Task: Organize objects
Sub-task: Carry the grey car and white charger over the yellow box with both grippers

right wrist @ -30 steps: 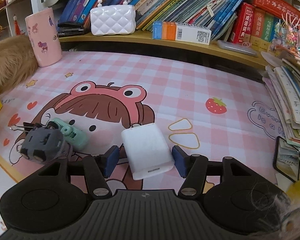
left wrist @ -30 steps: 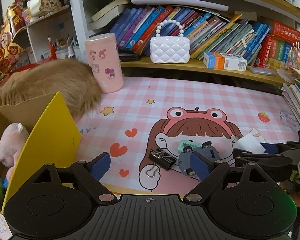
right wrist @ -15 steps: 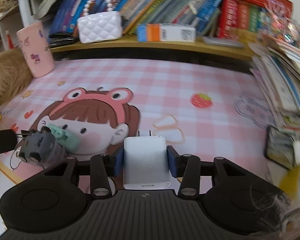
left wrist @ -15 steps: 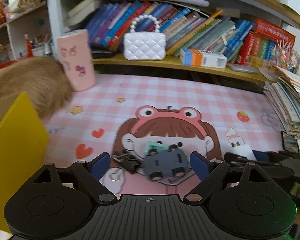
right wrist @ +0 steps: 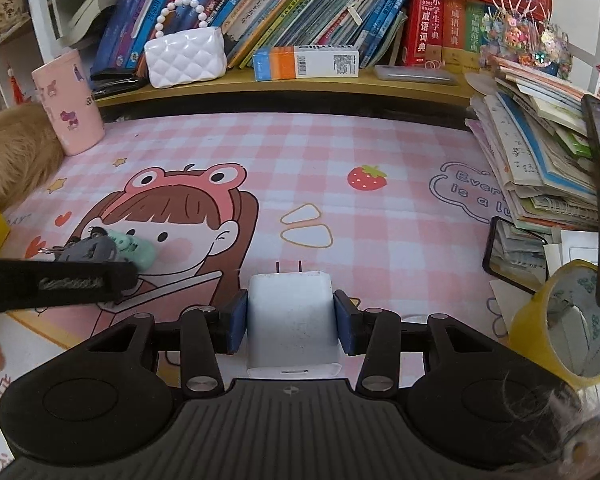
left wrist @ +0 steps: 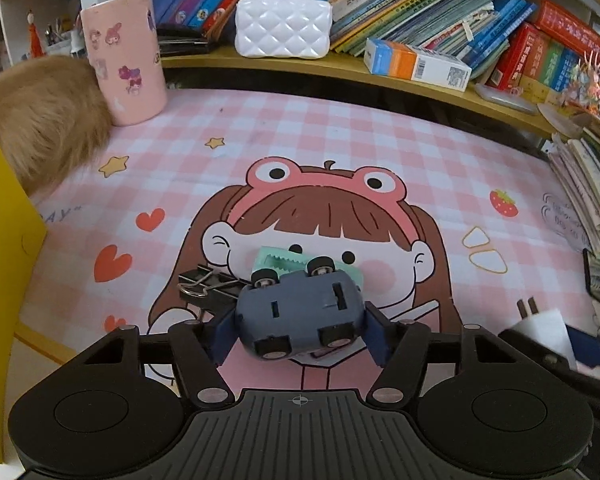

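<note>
While left gripper [left wrist: 300, 330] seemingly pinches toy car [left wrist: 296, 314], right gripper [right wrist: 291, 322] clamps charger [right wrist: 292, 322] (prongs forward).

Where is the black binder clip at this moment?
In the left wrist view, the black binder clip lies on the pink desk mat, just left of the grey toy car between the left gripper's fingers.

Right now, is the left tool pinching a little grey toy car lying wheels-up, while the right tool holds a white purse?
Not quite. The right gripper holds a white charger between its fingers, as the right wrist view shows. The white purse sits on the shelf. The rest is right: the left gripper pinches the grey toy car, wheels up.
</note>
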Motion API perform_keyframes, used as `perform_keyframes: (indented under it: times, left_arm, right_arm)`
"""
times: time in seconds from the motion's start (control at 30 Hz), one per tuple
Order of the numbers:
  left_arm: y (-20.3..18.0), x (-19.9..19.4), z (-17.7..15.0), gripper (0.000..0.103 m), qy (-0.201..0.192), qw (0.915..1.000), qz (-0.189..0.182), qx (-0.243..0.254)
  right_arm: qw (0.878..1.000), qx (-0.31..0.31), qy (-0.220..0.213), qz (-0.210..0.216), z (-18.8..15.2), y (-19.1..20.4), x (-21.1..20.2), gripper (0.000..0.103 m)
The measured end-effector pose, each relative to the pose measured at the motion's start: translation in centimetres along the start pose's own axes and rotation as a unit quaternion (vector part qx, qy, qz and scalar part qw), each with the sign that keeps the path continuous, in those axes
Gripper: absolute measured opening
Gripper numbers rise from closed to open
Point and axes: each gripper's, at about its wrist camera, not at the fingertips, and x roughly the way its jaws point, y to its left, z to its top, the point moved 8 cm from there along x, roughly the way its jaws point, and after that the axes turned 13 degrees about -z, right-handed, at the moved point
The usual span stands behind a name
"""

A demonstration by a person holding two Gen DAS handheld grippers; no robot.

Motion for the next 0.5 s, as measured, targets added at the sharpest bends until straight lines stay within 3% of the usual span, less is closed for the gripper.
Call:
perform_keyframes:
  times: [0.3, 0.5]
  left_arm:
    - [-0.2, -4.4, 0.0, 0.063, -0.028, 0.9991, -0.032, 0.002]
    - [1.1, -7.1, -1.6, 0.063, -0.027, 0.9991, -0.031, 0.002]
  right_arm:
    - [1.0, 0.002, -0.002, 0.015, -0.5, 1.1, -2.0, 0.041]
    - [1.0, -0.007, 0.0, 0.026, -1.5, 2.5, -3.4, 0.041]
